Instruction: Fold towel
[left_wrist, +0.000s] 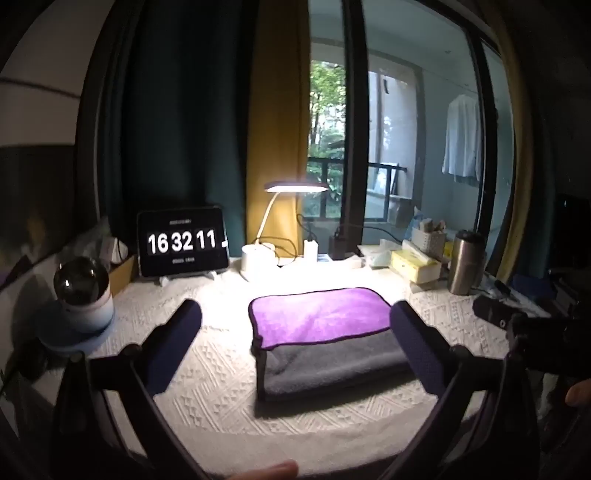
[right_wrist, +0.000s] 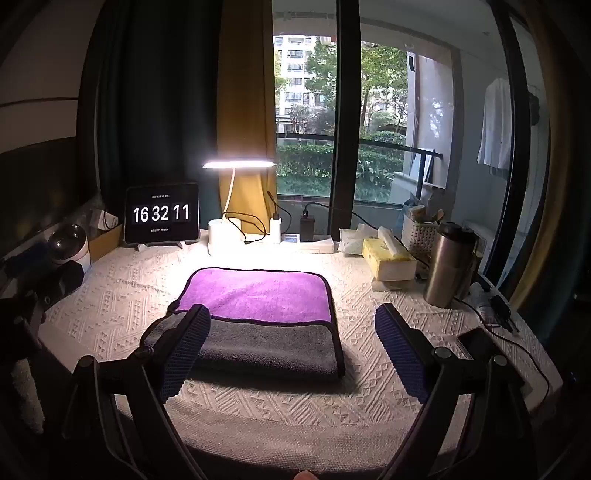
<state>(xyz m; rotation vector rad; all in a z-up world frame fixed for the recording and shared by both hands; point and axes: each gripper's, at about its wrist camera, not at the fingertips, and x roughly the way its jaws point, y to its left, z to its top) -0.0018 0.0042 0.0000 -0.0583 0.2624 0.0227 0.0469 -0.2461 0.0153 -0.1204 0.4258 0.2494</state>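
In front of the lit desk lamp, on the white textured cloth covering the worktop, lies the folded towel: a purple layer with dark edging toward the lamp, a grey layer showing nearer the cameras. It rests flat, with its edges roughly squared.

The left gripper hangs above the worktop on the near side of the towel, jaws spread wide and holding nothing; from its own camera the towel shows between the two padded fingers. The right gripper also has its jaws wide apart and empty, with one blue-padded finger overlapping the towel's near left corner in view; whether it touches the fabric cannot be told.

Left of the lamp stands a tablet clock reading 16 32 11. Right of the lamp are a yellow tissue box and a steel flask. Beyond the tablet, further left of the lamp, a small round camera device sits.
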